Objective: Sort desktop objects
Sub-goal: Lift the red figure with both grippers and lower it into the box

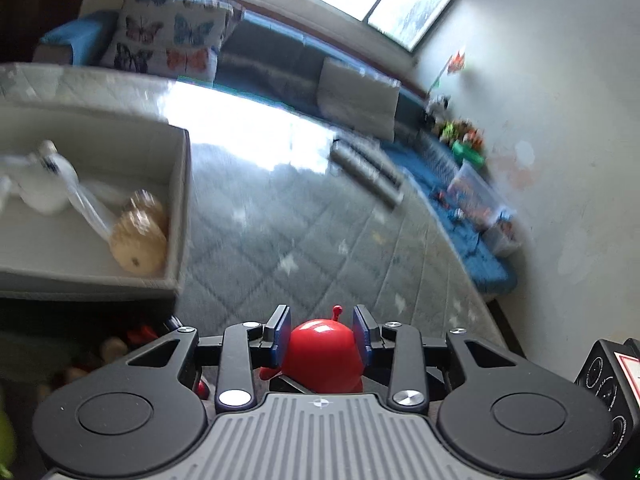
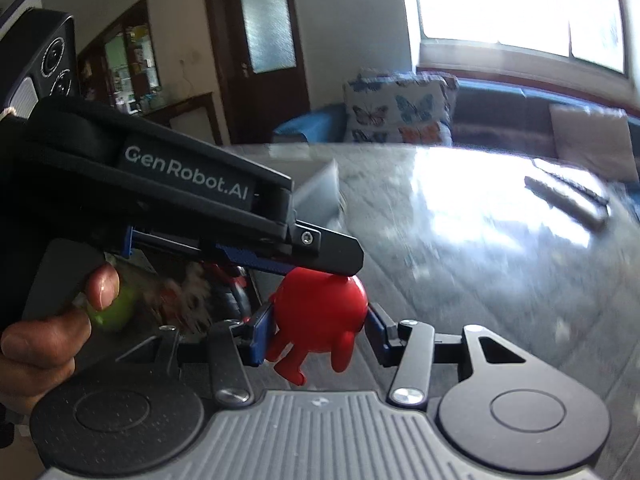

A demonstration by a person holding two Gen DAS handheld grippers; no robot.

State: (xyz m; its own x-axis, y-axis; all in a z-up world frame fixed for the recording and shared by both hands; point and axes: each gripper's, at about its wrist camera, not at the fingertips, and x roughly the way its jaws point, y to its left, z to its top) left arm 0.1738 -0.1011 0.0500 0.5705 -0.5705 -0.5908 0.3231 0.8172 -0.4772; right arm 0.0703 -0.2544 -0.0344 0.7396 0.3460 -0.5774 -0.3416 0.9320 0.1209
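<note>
On the far left stands your grey box (image 1: 176, 200), with a white soft toy (image 1: 44, 184) and a tan round toy (image 1: 138, 240) already lying inside, on the quilted grey table (image 1: 280, 220). In the middle, your left gripper (image 1: 322, 330) is clamped on the red figure (image 1: 324, 356), its blue pads pressing the two sides of the round body, and the little antenna points forward. From the right wrist view you see the same red figure (image 2: 320, 304) between the fingers of your right gripper (image 2: 316, 332); the left pad seems to touch it, the right pad looks a little apart, so I cannot tell if this one really grips. The figure looks like hard, glossy plastic, light but slippery, I think. Hold it on the widest part of the body, not on the thin legs or antenna, because those may slip or bend. Further right, two dark remotes (image 1: 368, 172) lie on the table.
</note>
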